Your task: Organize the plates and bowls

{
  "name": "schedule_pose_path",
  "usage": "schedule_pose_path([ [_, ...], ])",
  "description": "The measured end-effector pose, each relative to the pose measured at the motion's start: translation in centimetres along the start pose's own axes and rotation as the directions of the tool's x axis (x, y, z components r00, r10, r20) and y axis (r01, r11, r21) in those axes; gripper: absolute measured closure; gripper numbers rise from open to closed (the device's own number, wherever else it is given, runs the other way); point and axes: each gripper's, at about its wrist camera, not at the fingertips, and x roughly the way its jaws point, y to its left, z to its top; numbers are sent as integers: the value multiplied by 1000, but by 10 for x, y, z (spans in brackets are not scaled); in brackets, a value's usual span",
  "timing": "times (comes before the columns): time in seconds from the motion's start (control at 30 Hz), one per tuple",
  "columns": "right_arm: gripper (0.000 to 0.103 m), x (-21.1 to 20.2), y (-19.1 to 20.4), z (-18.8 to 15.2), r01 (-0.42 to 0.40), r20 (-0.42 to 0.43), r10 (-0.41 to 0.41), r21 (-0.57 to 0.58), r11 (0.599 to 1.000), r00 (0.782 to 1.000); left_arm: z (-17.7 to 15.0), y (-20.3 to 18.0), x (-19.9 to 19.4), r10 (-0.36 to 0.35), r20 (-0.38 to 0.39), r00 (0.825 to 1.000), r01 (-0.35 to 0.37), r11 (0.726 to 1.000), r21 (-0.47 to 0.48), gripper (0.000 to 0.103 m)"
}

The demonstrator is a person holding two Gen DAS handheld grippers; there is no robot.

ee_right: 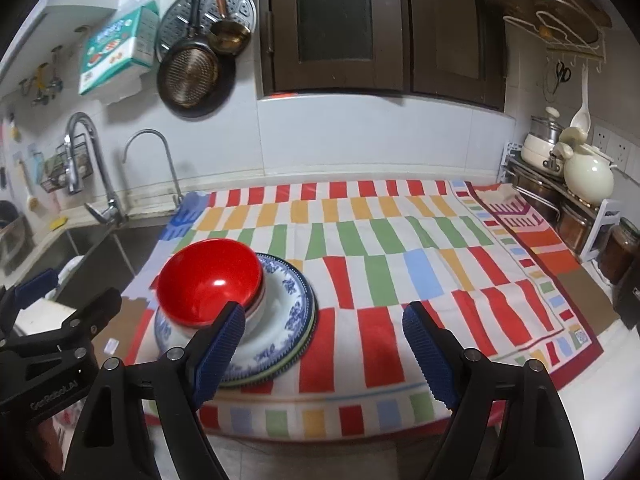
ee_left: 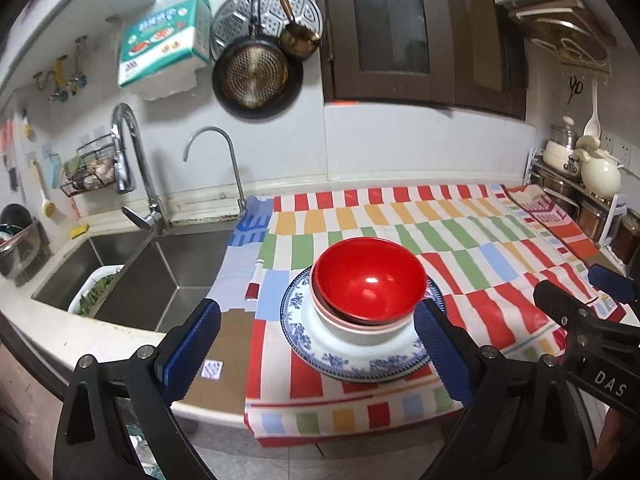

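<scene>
A red bowl [ee_left: 368,278] sits nested in a white bowl [ee_left: 360,330] on a stack of blue-patterned plates [ee_left: 344,362], near the front edge of the striped cloth [ee_left: 460,240]. My left gripper [ee_left: 316,350] is open, its blue pads on either side of the stack, holding nothing. In the right wrist view the same red bowl [ee_right: 208,280], white bowl [ee_right: 256,314] and plates [ee_right: 288,320] lie to the left. My right gripper [ee_right: 324,354] is open and empty over the cloth [ee_right: 400,248], just right of the stack.
A steel sink [ee_left: 160,272] with two taps [ee_left: 132,168] lies left of the cloth; a white basket of greens [ee_left: 94,292] sits in it. Pans [ee_left: 256,76] hang on the wall. A rack with a cream teapot [ee_right: 588,180] and jars [ee_right: 618,252] stands at the right.
</scene>
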Motion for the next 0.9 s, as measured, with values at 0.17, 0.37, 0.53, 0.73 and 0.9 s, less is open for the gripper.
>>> schedule_pose_path([
  [0.17, 15, -36, -11, -14, -5, 33, 5, -11, 1000, 999, -13, -10, -41, 11, 47, 999, -11, 1000, -11, 0],
  [0.37, 15, -77, -21, -30, -13, 59, 14, -20, 1000, 998, -25, -20, -80, 6, 69, 998, -6, 1000, -1, 0],
  [0.53, 15, -107, -28, -43, -17, 77, 19, -20, 1000, 997, -36, -25, -104, 6, 78, 997, -7, 1000, 2, 0],
  [0.73, 15, -129, -36, -55, -10, 89, 10, 8, 1000, 996, -45, -31, -125, 4, 91, 996, -6, 1000, 21, 0],
  [0.9, 15, -146, -38, -64, 1, 104, -2, 6, 1000, 995, -50, -32, -137, 4, 97, 995, -6, 1000, 24, 0],
])
